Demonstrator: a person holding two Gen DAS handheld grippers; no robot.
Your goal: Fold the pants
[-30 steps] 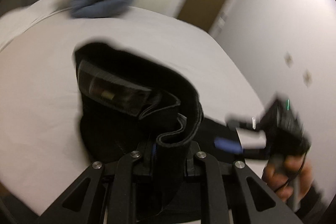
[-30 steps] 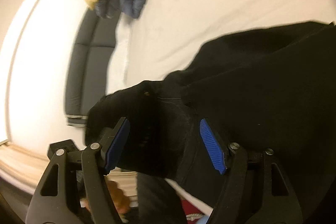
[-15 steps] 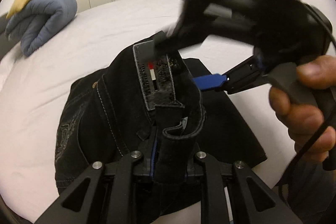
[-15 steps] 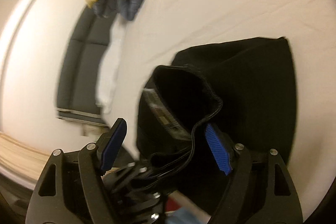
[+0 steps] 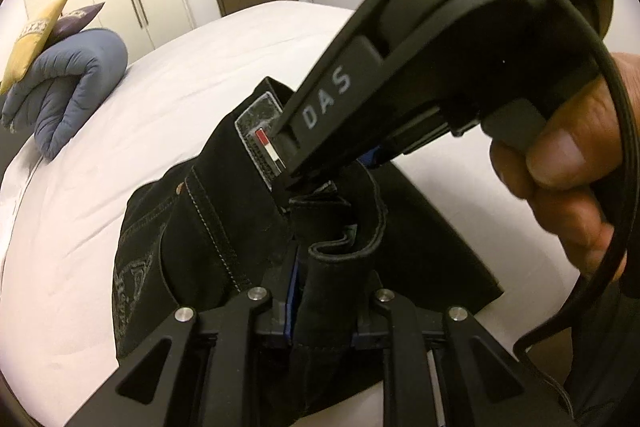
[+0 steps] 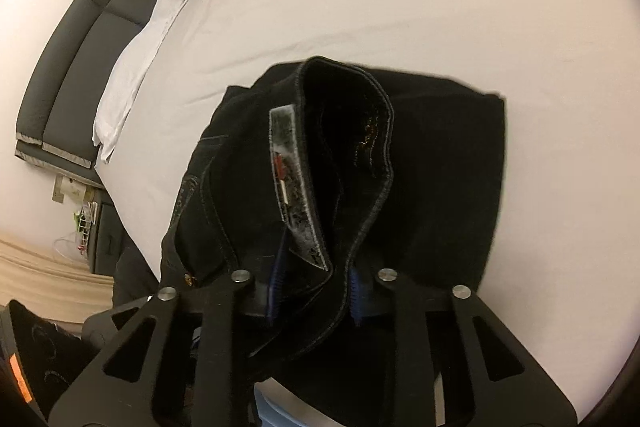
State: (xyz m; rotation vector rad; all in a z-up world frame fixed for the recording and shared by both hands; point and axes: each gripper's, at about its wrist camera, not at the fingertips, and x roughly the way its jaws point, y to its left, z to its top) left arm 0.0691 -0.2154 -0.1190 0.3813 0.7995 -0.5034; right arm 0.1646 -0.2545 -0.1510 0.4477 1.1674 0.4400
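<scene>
Black denim is filling the space between both pairs of our fingers. Nearest the left wrist camera, we are pinching a rolled fold of the pants (image 5: 224,227) waistband in the left gripper (image 5: 320,307), its jaws narrow and pressed onto the cloth; only slivers of the blue pads (image 5: 293,291) are showing beside the fabric. In the right wrist view, the right gripper (image 6: 316,291) is closing, with the waistband edge and its grey patch label (image 6: 294,187) standing between its pads (image 6: 276,283), which are already pressing on the fabric.

Much is hiding here. The legs are lying bunched beneath the lifted top, so we cannot tell how many layers are stacked. The lower part of the garment is running out of sight under the gripper frames in both views. From the left camera the right gripper's body and the hand (image 5: 572,179) holding it are covering the far half of the waistband and part of the label.

The pants are resting on the white bed (image 6: 400,7), with the waistband raised toward us and opening upward. The long axis is hard to read in this heap.

Farther off, a rolled blue duvet (image 5: 68,87) is lying near the headboard (image 6: 80,47), with a yellow cushion (image 5: 36,27) touching it.
</scene>
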